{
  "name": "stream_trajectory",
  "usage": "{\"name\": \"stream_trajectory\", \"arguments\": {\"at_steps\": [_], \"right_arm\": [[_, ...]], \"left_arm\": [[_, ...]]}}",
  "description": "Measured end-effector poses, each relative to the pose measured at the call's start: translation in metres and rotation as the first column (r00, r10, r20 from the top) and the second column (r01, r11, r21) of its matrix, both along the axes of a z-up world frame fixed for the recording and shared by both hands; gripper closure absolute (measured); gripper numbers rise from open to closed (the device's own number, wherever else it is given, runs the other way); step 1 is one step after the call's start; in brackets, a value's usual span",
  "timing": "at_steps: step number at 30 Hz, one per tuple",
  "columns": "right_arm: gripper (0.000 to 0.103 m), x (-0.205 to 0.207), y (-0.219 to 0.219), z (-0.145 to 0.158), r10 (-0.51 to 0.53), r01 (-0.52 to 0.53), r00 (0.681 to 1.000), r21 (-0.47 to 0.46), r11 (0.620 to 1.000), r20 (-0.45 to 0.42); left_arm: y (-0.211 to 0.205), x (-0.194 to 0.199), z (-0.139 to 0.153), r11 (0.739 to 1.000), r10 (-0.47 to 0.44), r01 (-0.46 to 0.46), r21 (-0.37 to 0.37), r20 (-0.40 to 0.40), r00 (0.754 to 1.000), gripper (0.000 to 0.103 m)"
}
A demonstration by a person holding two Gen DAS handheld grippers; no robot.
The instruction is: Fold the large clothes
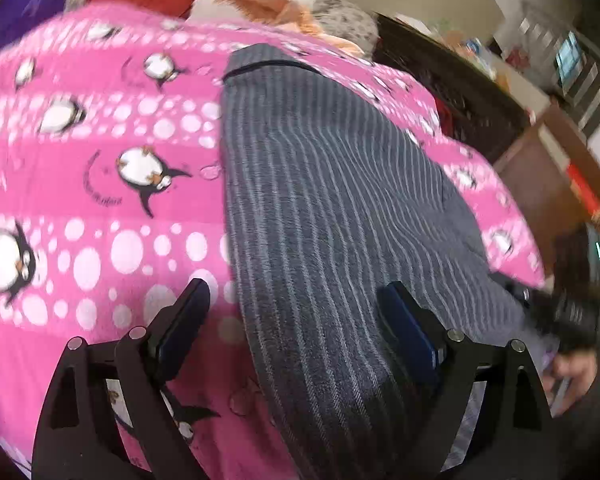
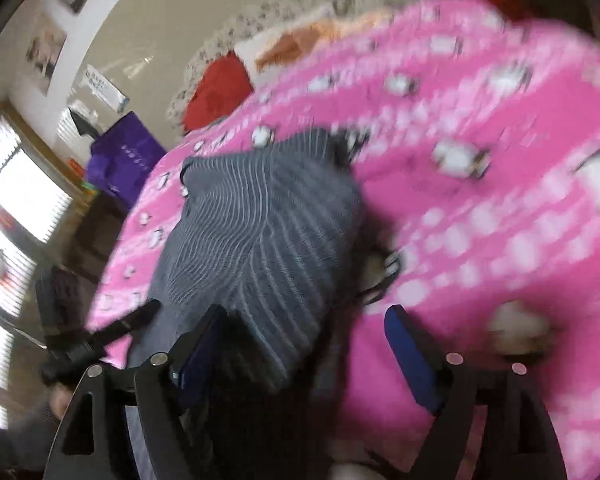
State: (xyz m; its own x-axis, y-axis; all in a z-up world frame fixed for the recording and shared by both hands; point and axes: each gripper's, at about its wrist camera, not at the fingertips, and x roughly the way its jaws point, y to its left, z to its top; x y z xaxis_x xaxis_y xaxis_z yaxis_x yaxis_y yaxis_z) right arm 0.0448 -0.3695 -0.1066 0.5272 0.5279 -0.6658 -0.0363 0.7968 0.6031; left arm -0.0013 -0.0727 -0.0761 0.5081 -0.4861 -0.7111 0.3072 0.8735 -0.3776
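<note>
A grey garment with thin pale stripes (image 1: pixel 332 184) lies stretched out on a pink blanket printed with penguins (image 1: pixel 100 184). My left gripper (image 1: pixel 296 286) hovers over the garment's near end with its jaws wide apart; the cloth lies below them and the pads do not press on it. In the right wrist view the same garment (image 2: pixel 260 220) lies bunched and folded. My right gripper (image 2: pixel 306 312) is open above its near edge, with nothing pinched. The other gripper (image 1: pixel 560 312) and a hand (image 1: pixel 572 372) show at the garment's right side.
A red pillow (image 2: pixel 216 92), an orange cloth (image 1: pixel 268 4) and a speckled cover lie at the far end of the blanket. A purple bag (image 2: pixel 120 156) stands beyond its left edge near bright windows. Dark furniture (image 1: pixel 460 92) runs along the right side.
</note>
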Motion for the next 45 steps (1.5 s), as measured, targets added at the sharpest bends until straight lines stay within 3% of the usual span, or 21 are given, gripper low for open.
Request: {"name": "stream_trajectory", "arguments": {"at_steps": [2, 4, 5, 7, 8, 10, 12, 13, 14, 17, 20, 27, 31, 33, 35, 37, 39, 41, 45], "right_arm": [[0.022, 0.012, 0.000, -0.006, 0.041, -0.041, 0.999, 0.090, 0.995, -0.001], [0.023, 0.023, 0.007, -0.006, 0.101, -0.102, 0.995, 0.091, 0.991, 0.013], [0.023, 0.027, 0.012, -0.005, 0.120, -0.121, 0.992, 0.058, 0.991, 0.028], [0.033, 0.033, 0.019, -0.001, 0.150, -0.147, 0.985, -0.034, 0.988, 0.088], [0.043, 0.034, 0.021, 0.000, 0.146, -0.138, 0.983, -0.080, 0.987, 0.110], [0.050, 0.031, 0.033, 0.002, 0.139, -0.110, 0.979, -0.182, 0.977, 0.149], [0.056, 0.025, 0.046, 0.005, 0.145, -0.086, 0.972, -0.293, 0.952, 0.186], [0.058, 0.024, 0.051, 0.006, 0.146, -0.077, 0.970, -0.321, 0.944, 0.196], [0.060, 0.025, 0.056, 0.007, 0.141, -0.066, 0.969, -0.341, 0.938, 0.201], [0.065, 0.030, 0.060, 0.005, 0.140, -0.076, 0.971, -0.306, 0.949, 0.193], [0.066, 0.035, 0.068, 0.004, 0.132, -0.084, 0.973, -0.239, 0.967, 0.188], [0.066, 0.059, 0.120, 0.008, 0.153, -0.127, 0.966, -0.135, 0.983, 0.208], [0.067, 0.084, 0.181, 0.008, 0.217, -0.196, 0.952, -0.117, 0.974, 0.215], [0.065, 0.089, 0.198, 0.005, 0.214, -0.185, 0.955, -0.151, 0.971, 0.206], [0.061, 0.088, 0.199, 0.007, 0.204, -0.168, 0.959, -0.185, 0.968, 0.198], [0.051, 0.083, 0.195, 0.008, 0.201, -0.157, 0.962, -0.226, 0.961, 0.185], [0.041, 0.072, 0.188, 0.010, 0.208, -0.153, 0.960, -0.272, 0.950, 0.186], [0.038, 0.058, 0.177, 0.013, 0.204, -0.146, 0.962, -0.286, 0.947, 0.184], [0.037, 0.030, 0.152, 0.023, 0.175, -0.128, 0.972, -0.274, 0.953, 0.155]], "left_arm": [[-0.001, 0.000, -0.001, 1.000, -0.023, 0.023, 0.010, -0.002, 1.000, 0.013], [0.000, 0.002, -0.003, 0.999, -0.036, 0.036, -0.008, -0.009, 0.999, 0.008], [-0.001, 0.004, -0.005, 0.998, -0.056, 0.056, -0.015, -0.010, 0.998, 0.001], [-0.005, 0.002, -0.006, 0.997, -0.072, 0.072, 0.002, 0.004, 0.997, 0.001], [-0.007, 0.001, -0.006, 0.997, -0.071, 0.071, 0.014, 0.010, 0.997, 0.001], [-0.012, 0.001, -0.004, 0.997, -0.068, 0.067, 0.025, 0.016, 0.998, 0.001], [-0.013, -0.002, -0.003, 0.998, -0.049, 0.048, 0.031, 0.042, 0.998, 0.017], [-0.014, -0.003, -0.001, 0.998, -0.055, 0.054, 0.017, 0.049, 0.997, 0.036], [-0.016, -0.006, 0.001, 0.999, -0.046, 0.044, 0.028, 0.065, 0.997, 0.043], [-0.017, -0.008, 0.007, 0.999, -0.019, 0.016, 0.038, 0.094, 0.995, 0.066], [-0.007, -0.011, 0.020, 1.000, 0.000, -0.002, 0.018, 0.132, 0.991, 0.075], [0.041, -0.008, 0.052, 0.997, 0.053, -0.063, 0.036, 0.216, 0.975, 0.076], [0.102, 0.006, 0.049, 0.985, 0.146, -0.160, 0.058, 0.193, 0.970, 0.076], [0.119, 0.014, 0.038, 0.984, 0.156, -0.168, 0.064, 0.163, 0.974, 0.075], [0.128, 0.026, 0.017, 0.988, 0.141, -0.146, 0.055, 0.093, 0.986, 0.065], [0.125, 0.026, 0.006, 0.984, 0.147, -0.156, 0.083, 0.107, 0.983, 0.055], [0.121, 0.024, 0.006, 0.983, 0.155, -0.166, 0.083, 0.119, 0.981, 0.052], [0.123, 0.022, 0.007, 0.980, 0.167, -0.178, 0.089, 0.115, 0.979, 0.039], [0.132, 0.003, 0.014, 0.979, 0.178, -0.187, 0.082, 0.103, 0.979, 0.039]]}}
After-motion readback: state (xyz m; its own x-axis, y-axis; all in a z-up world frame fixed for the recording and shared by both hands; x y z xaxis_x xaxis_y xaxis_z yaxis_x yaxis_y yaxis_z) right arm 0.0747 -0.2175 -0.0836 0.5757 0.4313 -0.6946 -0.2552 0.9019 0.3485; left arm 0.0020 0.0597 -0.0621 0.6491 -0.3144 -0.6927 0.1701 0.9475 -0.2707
